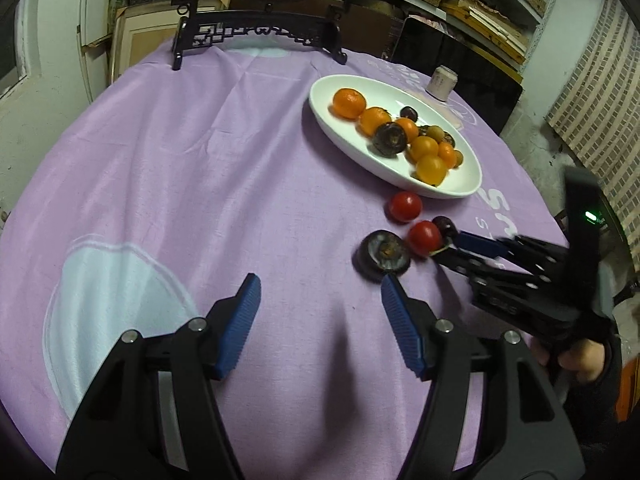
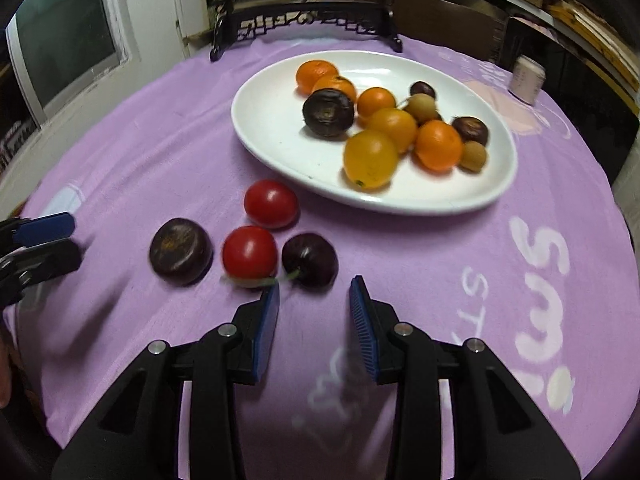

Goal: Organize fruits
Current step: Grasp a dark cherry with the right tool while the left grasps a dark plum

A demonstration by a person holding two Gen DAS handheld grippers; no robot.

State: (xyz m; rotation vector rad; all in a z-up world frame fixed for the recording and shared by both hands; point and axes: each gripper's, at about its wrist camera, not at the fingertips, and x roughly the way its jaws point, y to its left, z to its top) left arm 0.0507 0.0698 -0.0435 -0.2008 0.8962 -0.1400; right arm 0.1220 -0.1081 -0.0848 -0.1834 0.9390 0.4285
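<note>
Both tongs apart: left tongs, right tongs | purple tablecloth | shelves behind

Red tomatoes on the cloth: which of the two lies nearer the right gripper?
The lower red tomato, between the flat dark fruit and the dark cherry, just ahead of the right gripper. The other tomato sits nearer the white plate.

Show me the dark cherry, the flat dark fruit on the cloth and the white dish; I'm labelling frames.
dark cherry [image 2: 309, 258], right wrist view, middle of its skin.
flat dark fruit [image 2: 181, 251], right wrist view, top face.
white dish [image 2: 264, 120], right wrist view, bare left inside.
</note>
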